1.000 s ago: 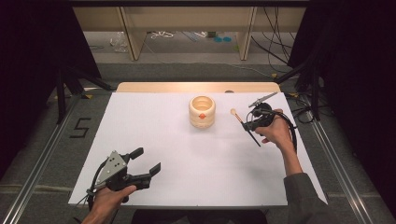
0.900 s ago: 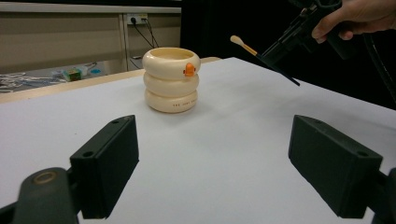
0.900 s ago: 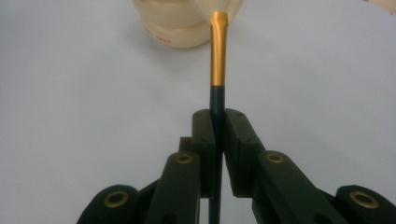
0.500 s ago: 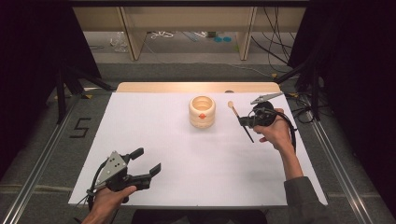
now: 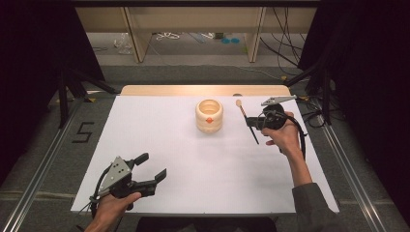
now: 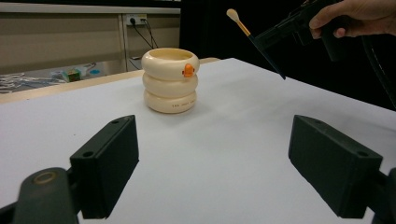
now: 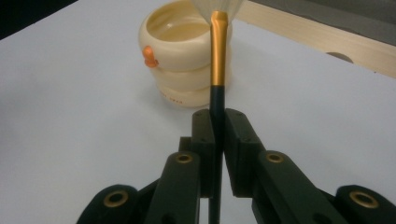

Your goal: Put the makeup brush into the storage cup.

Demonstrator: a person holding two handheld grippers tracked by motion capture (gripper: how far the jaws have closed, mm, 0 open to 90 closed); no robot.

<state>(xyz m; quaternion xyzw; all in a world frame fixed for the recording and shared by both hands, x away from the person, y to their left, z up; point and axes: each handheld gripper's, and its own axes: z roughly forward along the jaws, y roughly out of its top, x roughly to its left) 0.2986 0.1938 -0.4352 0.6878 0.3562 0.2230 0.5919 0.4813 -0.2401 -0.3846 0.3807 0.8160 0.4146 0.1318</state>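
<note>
The wide white-topped desk (image 5: 193,164) with its pale wooden far edge carries one standing thing, a cream-coloured ringed holder shaped like three stacked rings with a small orange knob on its side (image 5: 209,116), which sits near the middle of the far half. The left gripper (image 5: 151,166) rests low at the near left corner, well apart from the holder, with its jaws standing wide and nothing between them (the left gripper view shows bare desk in the gap). The right gripper (image 5: 252,123) hangs above the desk just to the right of the holder, its jaws clamped on the dark handle of a slender make-up brush with a black handle, gold ferrule and pale bristle tip (image 7: 218,51). The pick-up looks done; what seems left is to carry the brush over the holder's open mouth and lower it in. The bristles are cut off by the top edge of the right gripper view, and the holder's inside is hard to judge.
</note>
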